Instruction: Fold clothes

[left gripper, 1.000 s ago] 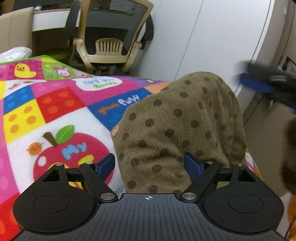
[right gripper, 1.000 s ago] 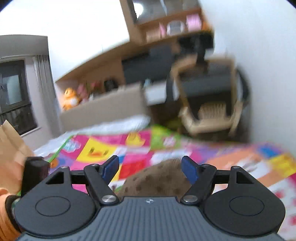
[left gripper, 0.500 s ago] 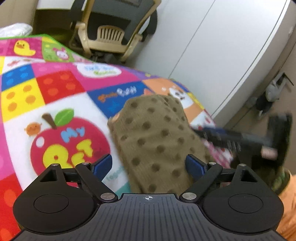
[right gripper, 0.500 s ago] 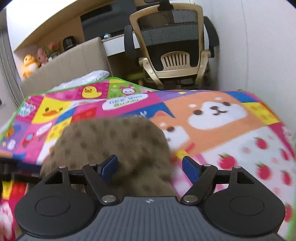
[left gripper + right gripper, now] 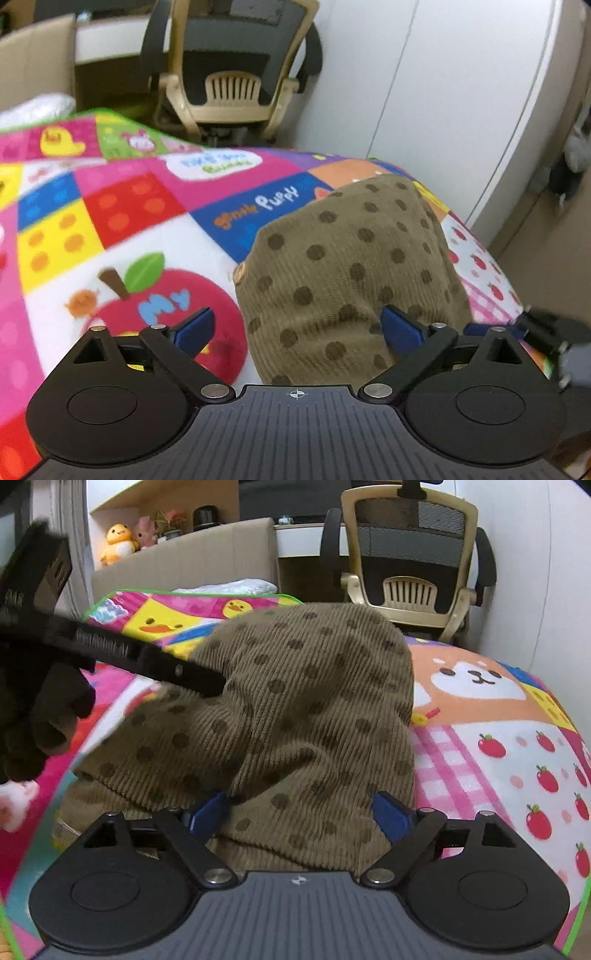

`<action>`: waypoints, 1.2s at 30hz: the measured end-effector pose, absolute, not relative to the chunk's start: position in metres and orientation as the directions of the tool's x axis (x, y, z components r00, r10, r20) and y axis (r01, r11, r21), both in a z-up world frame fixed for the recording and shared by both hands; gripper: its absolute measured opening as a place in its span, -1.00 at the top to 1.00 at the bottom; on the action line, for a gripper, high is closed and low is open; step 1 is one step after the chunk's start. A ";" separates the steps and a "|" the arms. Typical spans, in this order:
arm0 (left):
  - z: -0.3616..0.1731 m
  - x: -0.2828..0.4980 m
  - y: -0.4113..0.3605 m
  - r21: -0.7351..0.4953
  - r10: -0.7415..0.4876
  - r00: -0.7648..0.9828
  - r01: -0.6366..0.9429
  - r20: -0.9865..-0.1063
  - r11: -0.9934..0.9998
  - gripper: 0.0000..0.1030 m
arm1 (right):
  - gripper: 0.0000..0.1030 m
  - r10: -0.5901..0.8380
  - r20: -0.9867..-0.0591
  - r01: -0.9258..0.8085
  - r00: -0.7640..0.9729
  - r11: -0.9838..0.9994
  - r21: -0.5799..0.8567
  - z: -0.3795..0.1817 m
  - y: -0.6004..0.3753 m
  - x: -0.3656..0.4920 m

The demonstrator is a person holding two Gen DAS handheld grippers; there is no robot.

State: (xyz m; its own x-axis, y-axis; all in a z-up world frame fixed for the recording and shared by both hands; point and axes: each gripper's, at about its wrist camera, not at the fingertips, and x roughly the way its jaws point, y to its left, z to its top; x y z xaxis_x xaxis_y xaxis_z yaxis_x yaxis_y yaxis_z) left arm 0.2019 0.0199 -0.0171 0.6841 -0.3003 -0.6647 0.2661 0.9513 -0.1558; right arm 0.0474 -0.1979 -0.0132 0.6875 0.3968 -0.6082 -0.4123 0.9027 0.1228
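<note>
Garment: brown corduroy garment (image 5: pixel 351 273) with dark polka dots, lying bunched and partly folded on the play mat (image 5: pixel 110 229); ribbed surface rises in a mound in the right wrist view (image 5: pixel 314 701); a small round button shows at its left edge in the left wrist view
Support: colourful play mat printed with an apple, blocks, ducks and a dog face (image 5: pixel 480 738); the garment covers its middle part
Left tongs: left tongs (image 5: pixel 297 328) spread wide; blue fingertips (image 5: pixel 195 326) apart; the left tip hangs over the apple print, the right tip lies against the near edge of the garment; no cloth pinched between them
Right tongs: right tongs (image 5: pixel 299 814) spread wide; blue fingertips (image 5: pixel 389 814) set at either side of a ridge of garment cloth; the cloth sits between them, not clamped
Cross view: the left tongs' black arm (image 5: pixel 122 653) reaches in from the left in the right wrist view, its tip touching the garment's upper left side; a dark-gloved hand (image 5: pixel 40 716) holds it
Background: office chair (image 5: pixel 410 565) with tan frame beyond the mat; plush toys (image 5: pixel 118 542) on a shelf; white wall panels (image 5: pixel 424 74) to the right
</note>
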 end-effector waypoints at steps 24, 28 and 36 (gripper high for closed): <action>-0.016 0.194 0.036 -0.367 -0.501 0.488 0.348 -0.715 0.863 -0.91 | -0.73 0.370 -0.625 -0.278 0.688 0.929 0.244 0.007 -0.218 0.149; -0.033 0.202 0.035 -0.462 -0.575 0.415 0.347 -0.705 0.816 -0.91 | -0.74 0.449 -0.648 -0.279 0.615 0.893 0.354 -0.001 -0.239 0.128; -0.043 0.209 0.048 -0.503 -0.596 0.480 0.321 -0.644 0.802 -0.54 | -0.64 0.497 -0.666 -0.351 0.556 0.867 0.354 -0.017 -0.204 0.128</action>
